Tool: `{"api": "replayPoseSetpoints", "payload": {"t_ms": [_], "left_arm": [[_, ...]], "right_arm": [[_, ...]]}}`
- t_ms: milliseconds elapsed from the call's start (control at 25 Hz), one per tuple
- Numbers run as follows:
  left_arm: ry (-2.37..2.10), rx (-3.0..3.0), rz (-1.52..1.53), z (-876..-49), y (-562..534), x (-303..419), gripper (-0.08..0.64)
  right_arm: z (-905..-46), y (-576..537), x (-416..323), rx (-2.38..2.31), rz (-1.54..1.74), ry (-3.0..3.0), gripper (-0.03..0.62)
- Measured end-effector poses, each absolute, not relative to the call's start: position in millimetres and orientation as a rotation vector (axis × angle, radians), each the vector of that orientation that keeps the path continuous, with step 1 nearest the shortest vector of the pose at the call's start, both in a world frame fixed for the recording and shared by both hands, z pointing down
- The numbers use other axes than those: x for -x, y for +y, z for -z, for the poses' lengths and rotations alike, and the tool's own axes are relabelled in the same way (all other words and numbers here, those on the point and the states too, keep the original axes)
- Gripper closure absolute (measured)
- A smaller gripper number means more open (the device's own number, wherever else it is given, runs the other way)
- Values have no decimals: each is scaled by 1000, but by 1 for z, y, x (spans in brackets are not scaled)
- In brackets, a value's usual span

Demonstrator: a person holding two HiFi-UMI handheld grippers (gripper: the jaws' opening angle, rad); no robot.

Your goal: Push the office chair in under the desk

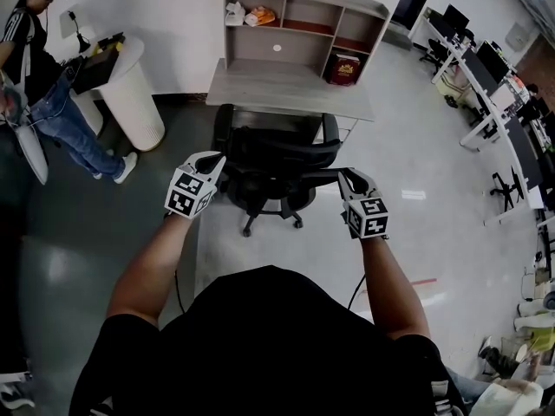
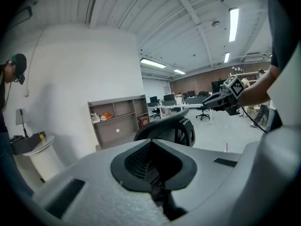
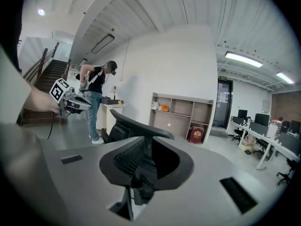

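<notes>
Left hand-held gripper [image 1: 214,163]: jaws pressed together on nothing, tips beside the left end of the backrest rim [image 1: 282,178], set to shove rather than hold
Right hand-held gripper [image 1: 348,177]: jaws nearly together, seemingly nipping the rim's right end, likely to steer
Office chair [image 1: 276,156]: on the floor [image 1: 434,172], tight to the tabletop [image 1: 286,89] front edge, seat partly beneath
Facing: seat toward the tabletop, back toward the person
Long axis: rim runs side to side, parallel to the tabletop edge

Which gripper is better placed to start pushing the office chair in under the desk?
Right, probably. The right gripper seems to touch the office chair backrest, with the desk straight ahead. The left gripper sits beside the chair's left edge.
</notes>
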State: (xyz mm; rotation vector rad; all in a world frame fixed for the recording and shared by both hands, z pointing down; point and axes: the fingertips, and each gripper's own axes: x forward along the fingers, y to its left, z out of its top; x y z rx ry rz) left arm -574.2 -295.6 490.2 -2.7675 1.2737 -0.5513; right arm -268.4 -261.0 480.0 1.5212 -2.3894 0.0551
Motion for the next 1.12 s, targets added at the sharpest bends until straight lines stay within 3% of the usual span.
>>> {"api": "replayPoseSetpoints", "payload": {"t_ms": [1120], "left_arm": [[1427, 2774, 485, -488, -304, 539, 545]], "right_arm": [[-436, -274, 197, -1677, -205, -2501, 548]]}}
